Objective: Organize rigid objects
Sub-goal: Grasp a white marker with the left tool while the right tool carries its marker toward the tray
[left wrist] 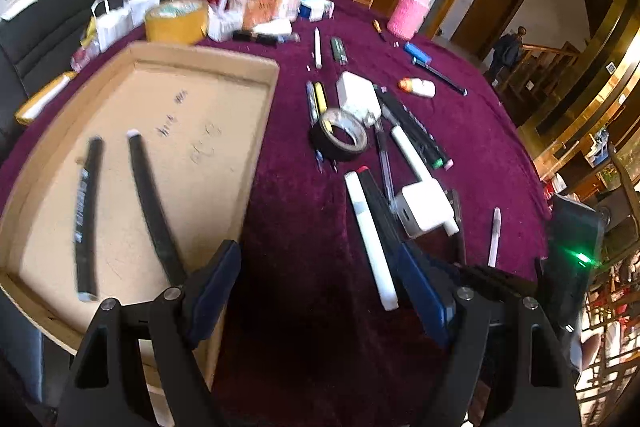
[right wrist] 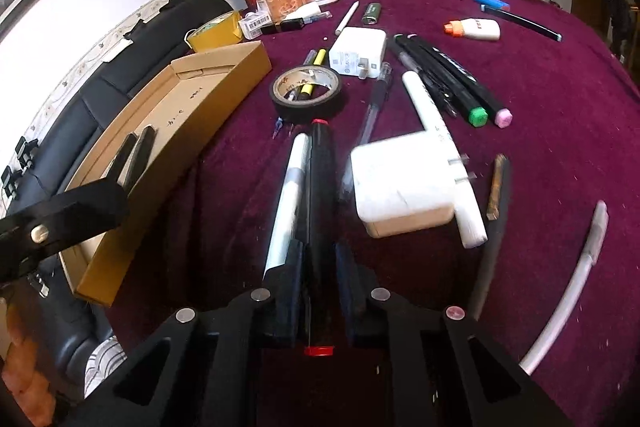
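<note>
Purple tablecloth [right wrist: 540,131] cluttered with stationery, right gripper [right wrist: 318,259] pinching black red-capped marker [right wrist: 320,187] lying lengthwise between its pads, white marker [right wrist: 286,195] touching it on the left, left gripper [left wrist: 320,291] hanging spread wide beside cardboard tray [left wrist: 240,67] holding two black pens [left wrist: 86,211].

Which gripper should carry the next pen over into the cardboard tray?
Right. The right gripper is shut on the black marker with red ends, so it probably only needs lifting across. The left gripper is open and holds nothing, beside the cardboard tray, which already has two black pens.
</note>
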Demonstrator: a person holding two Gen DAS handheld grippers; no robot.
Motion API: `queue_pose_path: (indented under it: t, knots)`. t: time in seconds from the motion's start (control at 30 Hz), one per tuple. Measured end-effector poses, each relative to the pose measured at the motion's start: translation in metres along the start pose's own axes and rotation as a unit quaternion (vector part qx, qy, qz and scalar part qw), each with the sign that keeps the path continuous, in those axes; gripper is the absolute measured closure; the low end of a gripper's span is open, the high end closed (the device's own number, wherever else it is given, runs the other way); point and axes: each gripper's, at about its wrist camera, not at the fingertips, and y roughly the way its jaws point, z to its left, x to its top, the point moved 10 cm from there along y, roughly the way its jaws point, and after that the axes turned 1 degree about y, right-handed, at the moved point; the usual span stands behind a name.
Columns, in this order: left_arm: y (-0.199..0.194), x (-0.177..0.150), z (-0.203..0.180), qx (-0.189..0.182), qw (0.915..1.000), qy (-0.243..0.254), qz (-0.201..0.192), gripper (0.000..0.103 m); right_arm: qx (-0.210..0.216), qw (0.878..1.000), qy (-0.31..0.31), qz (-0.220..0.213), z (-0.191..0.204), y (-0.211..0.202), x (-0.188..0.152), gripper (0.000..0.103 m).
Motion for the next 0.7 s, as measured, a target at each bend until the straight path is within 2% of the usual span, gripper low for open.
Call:
queue_pose_path:
  t: [0.1,0.17,0.2,0.23,0.27,0.3,0.4,0.43,0.47,0.6,0.7]
  knots:
    - [0.012,-0.004,-0.014,-0.006,0.9998,0.014,0.013,0.026,0.008,1.0,0.015,-0.001,-0.005,-0.013,-0.013,0.087]
    - [0.022,-0.008,-0.022,-0.012,0.9995,0.018,0.022,0.027,-0.002,1.0,0.013,-0.006,-0.01,-0.021,-0.02,0.087]
    - [0.03,-0.012,-0.027,-0.018,0.999,0.016,0.038,0.029,-0.007,1.0,0.012,-0.007,-0.013,-0.024,-0.024,0.087]
    - [0.036,-0.015,-0.031,-0.022,0.9983,0.015,0.051,0.038,0.001,1.0,0.017,-0.006,-0.014,-0.027,-0.028,0.087]
    - [0.04,-0.016,-0.035,-0.027,0.9977,0.016,0.06,0.042,0.012,1.0,0.027,-0.003,-0.017,-0.029,-0.031,0.087]
    - [0.042,-0.015,-0.039,-0.031,0.9975,0.021,0.06,0.042,0.018,0.999,0.032,-0.003,-0.019,-0.031,-0.031,0.087]
    - [0.053,-0.013,-0.046,-0.021,0.9978,0.032,0.055,0.042,0.02,0.999,0.027,-0.01,-0.022,-0.03,-0.033,0.087]
    - [0.057,-0.014,-0.047,-0.021,0.9974,0.03,0.062,0.045,0.019,0.999,0.025,-0.013,-0.022,-0.03,-0.033,0.087]
    - [0.062,-0.016,-0.046,-0.02,0.9968,0.025,0.074,0.053,0.015,0.999,0.023,-0.017,-0.021,-0.03,-0.033,0.087]
    - [0.072,-0.012,-0.054,-0.004,0.9964,0.046,0.072,0.053,0.013,1.0,0.021,-0.018,-0.021,-0.029,-0.032,0.087]
    - [0.077,-0.016,-0.056,0.009,0.9962,0.051,0.071,0.057,0.022,0.999,0.029,-0.018,-0.023,-0.029,-0.032,0.087]
